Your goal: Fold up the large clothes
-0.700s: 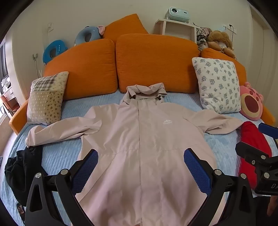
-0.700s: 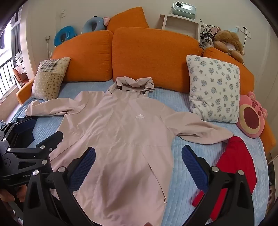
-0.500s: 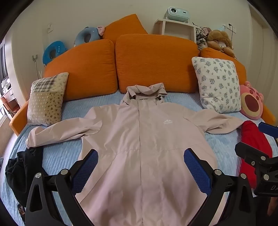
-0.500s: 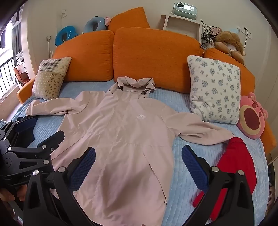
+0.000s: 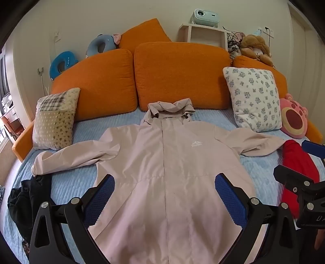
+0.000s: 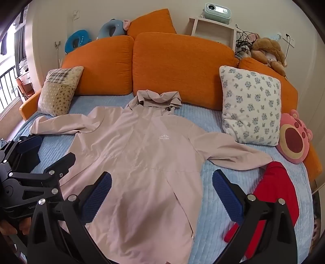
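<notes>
The pale pink jacket (image 5: pixel 168 172) lies spread face-up on the bed (image 5: pixel 67 182), sleeves out, nothing folded yet. Left hand-held gripper (image 5: pixel 164 195) and right hand-held gripper (image 6: pixel 161 193) hover wide apart, empty; next, I judge, each takes a sleeve

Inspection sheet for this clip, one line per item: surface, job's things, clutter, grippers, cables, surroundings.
Surface: blue quilted bed cover.
Job's things: pale pink hooded jacket lies front up, spread flat, both sleeves out sideways, no fold made.
Clutter: red garment by the jacket's right cuff; black garment under the left cuff; patchwork pillow, floral pillow, pink plush cushion.
Grippers: left gripper and right gripper both open, above the hem, holding nothing.
Cables: black tangle by the shelf.
Surroundings: orange back cushions, projector, brown plush toy.
</notes>
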